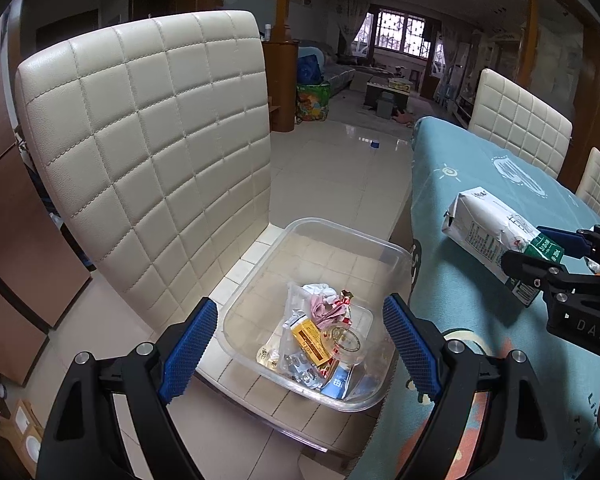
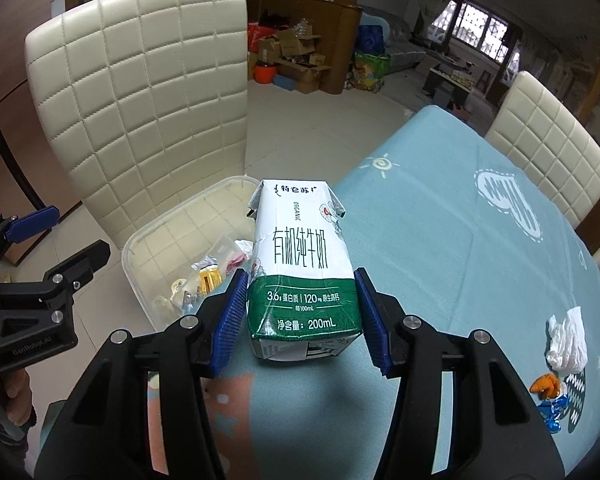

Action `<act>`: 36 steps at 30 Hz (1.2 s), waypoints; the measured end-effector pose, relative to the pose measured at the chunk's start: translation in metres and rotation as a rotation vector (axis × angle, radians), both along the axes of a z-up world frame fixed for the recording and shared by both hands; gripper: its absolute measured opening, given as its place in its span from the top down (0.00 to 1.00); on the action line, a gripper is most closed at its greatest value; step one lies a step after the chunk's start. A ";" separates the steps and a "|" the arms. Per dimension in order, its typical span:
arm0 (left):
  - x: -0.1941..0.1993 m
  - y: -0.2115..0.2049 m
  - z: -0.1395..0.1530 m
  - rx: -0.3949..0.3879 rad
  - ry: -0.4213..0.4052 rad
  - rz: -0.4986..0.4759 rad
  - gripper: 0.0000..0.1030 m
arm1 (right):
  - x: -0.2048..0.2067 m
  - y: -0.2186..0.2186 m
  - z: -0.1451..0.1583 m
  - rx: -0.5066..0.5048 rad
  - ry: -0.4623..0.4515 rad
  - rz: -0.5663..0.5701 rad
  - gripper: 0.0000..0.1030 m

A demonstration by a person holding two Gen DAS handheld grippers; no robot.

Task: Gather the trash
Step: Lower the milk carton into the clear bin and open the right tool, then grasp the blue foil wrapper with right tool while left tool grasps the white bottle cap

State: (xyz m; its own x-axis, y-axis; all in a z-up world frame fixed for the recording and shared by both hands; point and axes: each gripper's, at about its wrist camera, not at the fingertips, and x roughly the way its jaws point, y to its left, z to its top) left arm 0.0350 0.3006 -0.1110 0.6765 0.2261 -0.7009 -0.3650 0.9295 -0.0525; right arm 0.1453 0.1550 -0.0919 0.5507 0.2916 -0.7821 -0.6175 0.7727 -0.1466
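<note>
- Left wrist view: my left gripper (image 1: 296,344) has its fingers wide apart, nothing between them, above the clear bin (image 1: 260,280) on the chair seat (image 1: 244,268). Bin holds wrappers and scraps. Milk carton (image 1: 488,232) is right of it, over the table edge, in my right gripper (image 1: 540,248).
- Right wrist view: my right gripper (image 2: 302,316) is clamped on the milk carton's (image 2: 300,256) green base. Crumpled tissue (image 2: 566,340) and candy wrapper (image 2: 552,410) lie on the blue tablecloth (image 2: 440,220), well right.

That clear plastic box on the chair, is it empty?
No, the clear plastic box on the chair already holds wrappers, a small yellow packet and other bits of trash.
</note>
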 end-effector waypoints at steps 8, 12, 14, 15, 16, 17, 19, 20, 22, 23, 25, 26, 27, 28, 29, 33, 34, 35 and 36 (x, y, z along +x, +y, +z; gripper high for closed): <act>-0.001 0.008 -0.005 -0.012 0.010 0.017 0.20 | -0.005 0.016 0.004 -0.006 -0.043 0.028 0.45; -0.001 0.008 -0.005 -0.013 0.010 0.018 0.20 | -0.009 0.013 0.014 0.000 -0.141 -0.010 0.05; -0.001 0.007 -0.004 -0.012 0.009 0.015 0.20 | -0.011 0.010 0.020 0.001 -0.171 -0.010 0.05; 0.000 0.006 -0.004 -0.013 0.011 0.013 0.20 | -0.011 0.008 0.021 0.002 -0.169 -0.011 0.05; 0.001 0.004 -0.003 -0.013 0.012 0.010 0.20 | -0.010 0.004 0.023 0.005 -0.166 -0.019 0.05; 0.001 0.003 -0.002 -0.013 0.012 0.007 0.20 | -0.009 0.002 0.023 0.007 -0.163 -0.023 0.05; 0.003 -0.003 0.001 -0.010 0.009 -0.004 0.20 | -0.006 -0.005 0.024 0.012 -0.152 -0.037 0.05; 0.004 -0.006 0.003 -0.004 0.008 -0.010 0.20 | -0.005 -0.010 0.024 0.017 -0.145 -0.045 0.05; 0.005 -0.015 0.007 0.011 0.004 -0.027 0.20 | -0.003 -0.021 0.025 0.023 -0.137 -0.062 0.05; 0.006 -0.020 0.009 0.017 0.002 -0.035 0.20 | -0.003 -0.026 0.025 0.025 -0.135 -0.069 0.05; 0.009 -0.030 0.014 0.031 0.000 -0.054 0.20 | -0.002 -0.041 0.026 0.032 -0.134 -0.092 0.05; 0.011 -0.036 0.017 0.034 -0.002 -0.064 0.20 | -0.002 -0.047 0.027 0.035 -0.134 -0.102 0.05; 0.014 -0.041 0.020 0.037 -0.003 -0.074 0.20 | -0.001 -0.055 0.028 0.041 -0.133 -0.114 0.05; 0.016 -0.048 0.022 0.041 -0.005 -0.086 0.20 | 0.000 -0.068 0.029 0.047 -0.131 -0.134 0.05; 0.018 -0.055 0.024 0.046 -0.005 -0.099 0.20 | 0.002 -0.076 0.030 0.052 -0.129 -0.150 0.05; 0.030 -0.087 0.030 0.070 -0.004 -0.154 0.20 | 0.008 -0.124 0.027 0.075 -0.113 -0.232 0.05; 0.033 -0.097 0.032 0.078 -0.002 -0.173 0.20 | 0.011 -0.141 0.024 0.082 -0.100 -0.263 0.05; 0.036 -0.105 0.033 0.083 0.000 -0.187 0.20 | 0.014 -0.153 0.021 0.087 -0.088 -0.285 0.05; 0.038 -0.114 0.034 0.089 0.003 -0.201 0.20 | 0.017 -0.166 0.018 0.093 -0.073 -0.309 0.05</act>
